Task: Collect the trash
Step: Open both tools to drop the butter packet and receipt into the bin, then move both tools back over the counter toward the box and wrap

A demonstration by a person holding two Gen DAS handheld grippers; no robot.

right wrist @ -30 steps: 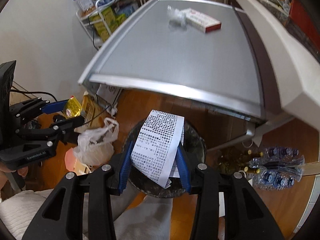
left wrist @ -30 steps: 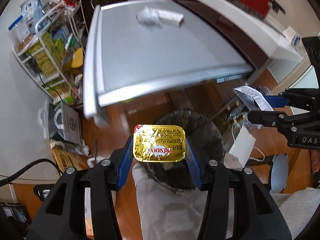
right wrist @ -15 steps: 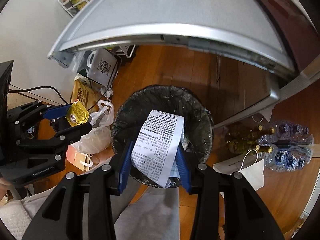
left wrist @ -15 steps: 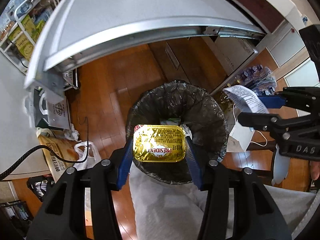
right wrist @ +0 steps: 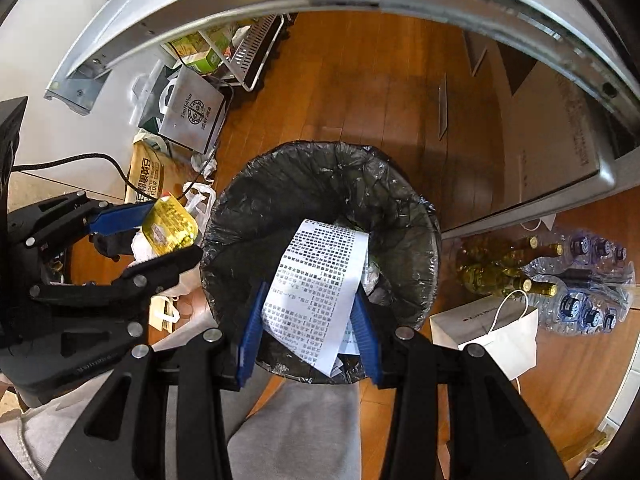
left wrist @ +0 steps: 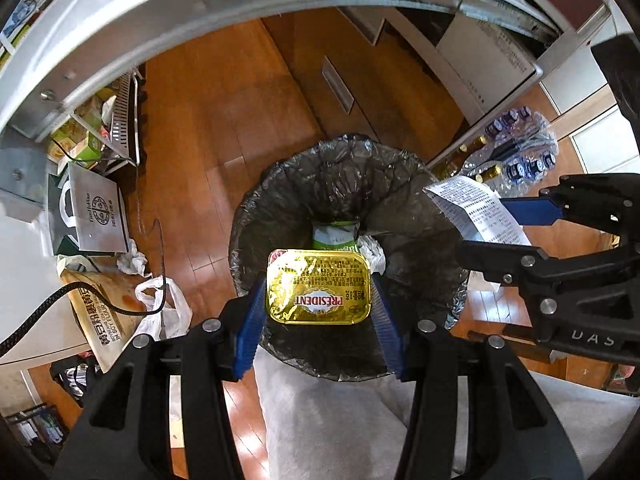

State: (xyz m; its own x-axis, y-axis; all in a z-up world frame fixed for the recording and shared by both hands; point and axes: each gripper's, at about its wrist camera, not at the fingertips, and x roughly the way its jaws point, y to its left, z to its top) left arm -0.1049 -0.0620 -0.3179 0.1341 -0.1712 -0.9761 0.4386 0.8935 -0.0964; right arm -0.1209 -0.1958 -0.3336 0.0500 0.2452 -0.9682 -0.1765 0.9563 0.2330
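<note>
Left gripper clamps a butter pack, right gripper pinches a receipt, both above the bin

"PRÉSIDENT" on the gold butter packet; the brown sack seemingly reads "FLOUR"

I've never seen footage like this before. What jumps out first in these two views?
A shiny gold butter packet sits clamped between the blue fingers of the left gripper, right in the middle of its view. The right gripper pinches a long printed receipt the same way. Both hang over a round bin lined with a black bag on the wooden floor.
</note>
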